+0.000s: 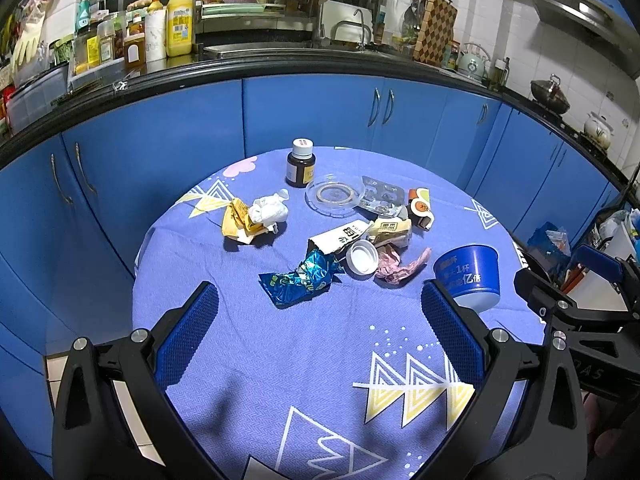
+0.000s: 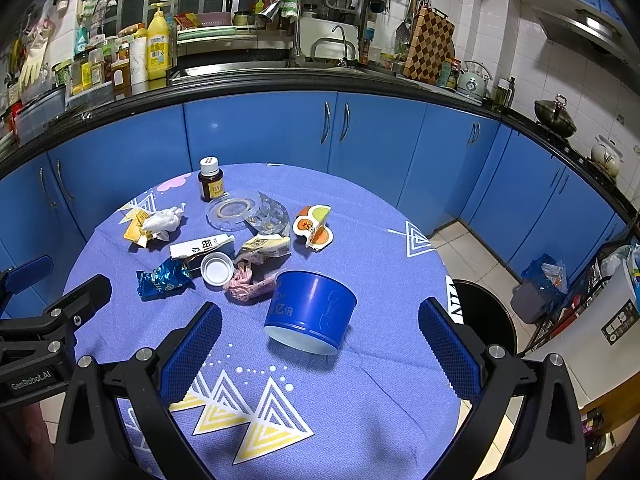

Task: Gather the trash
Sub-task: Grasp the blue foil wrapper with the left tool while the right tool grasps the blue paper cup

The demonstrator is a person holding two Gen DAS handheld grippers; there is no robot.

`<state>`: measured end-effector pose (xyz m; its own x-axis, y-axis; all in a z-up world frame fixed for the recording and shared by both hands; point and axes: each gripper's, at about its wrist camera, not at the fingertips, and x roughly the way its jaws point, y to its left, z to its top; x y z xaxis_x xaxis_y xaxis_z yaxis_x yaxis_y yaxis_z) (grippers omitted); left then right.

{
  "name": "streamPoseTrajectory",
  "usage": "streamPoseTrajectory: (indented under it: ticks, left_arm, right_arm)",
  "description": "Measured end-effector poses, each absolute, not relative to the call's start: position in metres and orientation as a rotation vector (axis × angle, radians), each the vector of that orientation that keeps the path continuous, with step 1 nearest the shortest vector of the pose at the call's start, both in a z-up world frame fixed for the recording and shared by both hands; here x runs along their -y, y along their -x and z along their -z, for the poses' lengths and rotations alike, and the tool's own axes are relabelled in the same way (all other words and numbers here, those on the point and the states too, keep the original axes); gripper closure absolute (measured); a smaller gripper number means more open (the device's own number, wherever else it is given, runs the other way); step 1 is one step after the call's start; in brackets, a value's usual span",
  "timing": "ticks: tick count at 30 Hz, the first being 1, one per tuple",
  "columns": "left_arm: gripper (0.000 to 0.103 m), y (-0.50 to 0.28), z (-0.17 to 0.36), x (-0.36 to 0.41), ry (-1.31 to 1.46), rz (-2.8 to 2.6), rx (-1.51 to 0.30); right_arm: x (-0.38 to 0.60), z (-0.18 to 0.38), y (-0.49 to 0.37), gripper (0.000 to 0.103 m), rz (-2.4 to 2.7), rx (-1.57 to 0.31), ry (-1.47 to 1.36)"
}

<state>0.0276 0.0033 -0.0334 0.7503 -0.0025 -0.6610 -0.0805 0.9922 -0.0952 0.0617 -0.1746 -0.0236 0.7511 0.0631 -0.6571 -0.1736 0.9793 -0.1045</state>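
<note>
- Left gripper (image 1: 320, 316): jaws spread wide, holding nothing, hovering above the near part of the round table (image 1: 280, 360), which is covered by a blue patterned cloth.
- Right gripper (image 2: 320, 320): jaws likewise spread wide and empty, above the table's near right part; the blue cup (image 2: 310, 312) lies on its side between and just beyond the two blue pads, mouth toward the camera.
- Trash cluster at the table's centre: blue foil wrapper (image 1: 298, 280), white lid (image 1: 362, 258) resting open side up, crumpled pink wrapper (image 1: 400, 266), a white carton (image 1: 340, 238) with black print, and a cream packet (image 1: 392, 232), all touching or overlapping.
- Toward the left edge: yellow wrapper (image 1: 238, 222) with a crumpled white tissue (image 1: 270, 210) against it.
- Toward the far edge: brown bottle (image 1: 301, 164) standing upright, white cap on; beside it a clear plastic lid (image 1: 335, 196), a foil blister pack (image 1: 382, 198) and an orange-and-white packet (image 1: 421, 208).
- Black bin (image 2: 486, 316): on the floor just beyond the table's right edge, open.
</note>
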Motion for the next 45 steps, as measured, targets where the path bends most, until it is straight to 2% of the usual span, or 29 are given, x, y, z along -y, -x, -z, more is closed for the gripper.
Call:
streamPoseTrajectory:
  ticks: [11,26,32,35,36,38,39,42,45]
  left_arm:
    - [0.003,-0.048,0.055,-0.013,0.133,-0.068,-0.800]
    - [0.003,-0.118,0.113,-0.032,0.092,-0.089,-0.966]
    - [0.005,-0.142,0.125,-0.030,0.064,-0.072,-1.002]
    - [0.021,-0.147,0.132,-0.028,0.055,-0.058,-1.033]
    - [0.029,-0.148,0.135,-0.028,0.053,-0.054,-1.042]
    - [0.033,-0.146,0.135,-0.029,0.050,-0.047,-1.031]
    - [0.040,-0.144,0.134,-0.031,0.058,-0.043,-1.027]
    - [0.052,-0.137,0.130,-0.034,0.093,-0.036,-1.017]
    - [0.052,-0.130,0.125,-0.032,0.102,-0.028,-1.007]
  right_arm:
    - [0.175,0.044,-0.081,0.007,-0.129,-0.764,0.159]
    - [0.183,0.118,-0.146,0.007,-0.171,-1.004,0.061]
    - [0.188,0.130,-0.162,0.007,-0.193,-1.034,0.016]
    - [0.187,0.129,-0.165,0.007,-0.220,-1.029,0.009]
    - [0.185,0.128,-0.163,0.008,-0.223,-1.014,0.016]
    - [0.182,0.126,-0.161,0.018,-0.234,-0.997,0.037]
    - [0.180,0.126,-0.159,0.018,-0.242,-0.990,0.054]
    - [0.175,0.124,-0.154,0.018,-0.267,-0.973,0.089]
    - [0.176,0.116,-0.148,0.018,-0.271,-0.948,0.101]
